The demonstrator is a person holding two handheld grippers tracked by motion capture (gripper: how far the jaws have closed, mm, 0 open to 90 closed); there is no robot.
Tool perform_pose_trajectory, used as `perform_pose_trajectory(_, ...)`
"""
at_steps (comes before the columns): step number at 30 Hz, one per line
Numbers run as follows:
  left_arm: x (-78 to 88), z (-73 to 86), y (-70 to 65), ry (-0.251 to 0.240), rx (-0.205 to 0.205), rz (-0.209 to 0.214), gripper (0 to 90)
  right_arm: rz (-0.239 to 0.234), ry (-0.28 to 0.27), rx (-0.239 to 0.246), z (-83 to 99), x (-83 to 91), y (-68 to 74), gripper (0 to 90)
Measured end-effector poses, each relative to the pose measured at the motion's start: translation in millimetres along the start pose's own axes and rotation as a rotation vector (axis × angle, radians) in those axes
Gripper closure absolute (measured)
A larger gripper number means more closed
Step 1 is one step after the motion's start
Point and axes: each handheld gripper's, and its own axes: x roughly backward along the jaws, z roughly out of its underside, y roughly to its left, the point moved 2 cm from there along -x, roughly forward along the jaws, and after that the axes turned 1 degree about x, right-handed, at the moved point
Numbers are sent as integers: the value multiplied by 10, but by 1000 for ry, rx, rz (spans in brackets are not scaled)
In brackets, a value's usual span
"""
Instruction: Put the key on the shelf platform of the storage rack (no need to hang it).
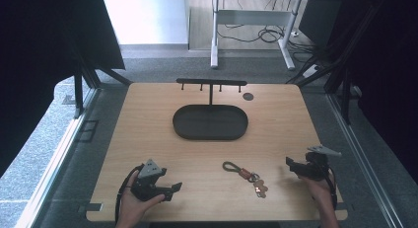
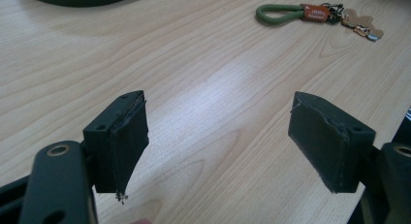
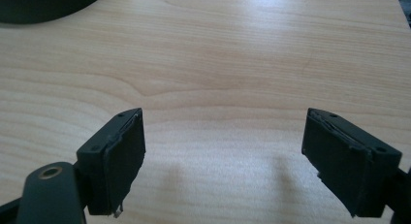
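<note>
1. The work looks to be at its very start, the approach. The keyring (image 1: 246, 175), with a green cord loop, an orange tag and a few keys, lies flat on the worktop (image 1: 148, 134) near its front edge, between the two hands, untouched.

2. The left gripper (image 1: 173, 188) rests low at the near left, its fingers (image 2: 121, 141) spread wide with only bare wood between them. In the left gripper view the keyring (image 2: 315, 13) lies ahead and off to the right, well apart.

3. The right gripper (image 1: 292, 165) sits at the near right, pointing left toward the keyring. Its fingers (image 3: 118, 156) also stand fully apart and hold nothing.

4. The likely goal is the black stand with a row of hooks (image 1: 212, 83) at the far side, or the dark oval tray (image 1: 210, 122) beneath it. The next move probably calls for one gripper to come down over the cord loop, the thickest part and the easiest to pinch off a flat surface.

5. Room is generous: open wood lies all round the keyring and between it and the tray. The keyring is near the front edge, so a sideways nudge could push it that way.

6. A small dark disc (image 1: 248, 96) lies at the far right of the stand, clear of the path.
</note>
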Motion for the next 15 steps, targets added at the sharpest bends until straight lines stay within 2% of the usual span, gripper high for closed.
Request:
perform_pose_trajectory(3, -12, -8, -27, 3, -9, 0, 225, -11, 21, 20, 19, 17, -1, 173)
perform_pose_trajectory(6, -3, -15, -44, 6, -16, 3, 224, -52, 29, 28, 28, 39, 18, 206)
perform_pose_trajectory(9, -1, -11, -53, 6, -24, 5, 224, -60, 30, 43, 40, 55, 47, 232)
perform_pose_trajectory(12, 22, -24, -79, 5, -45, 10, 223, -80, 19, 53, 28, 85, 81, 244)
perform_pose_trajectory(15, 56, -33, -94, -5, -50, 13, 222, -81, -4, 70, -23, 126, 135, 246)
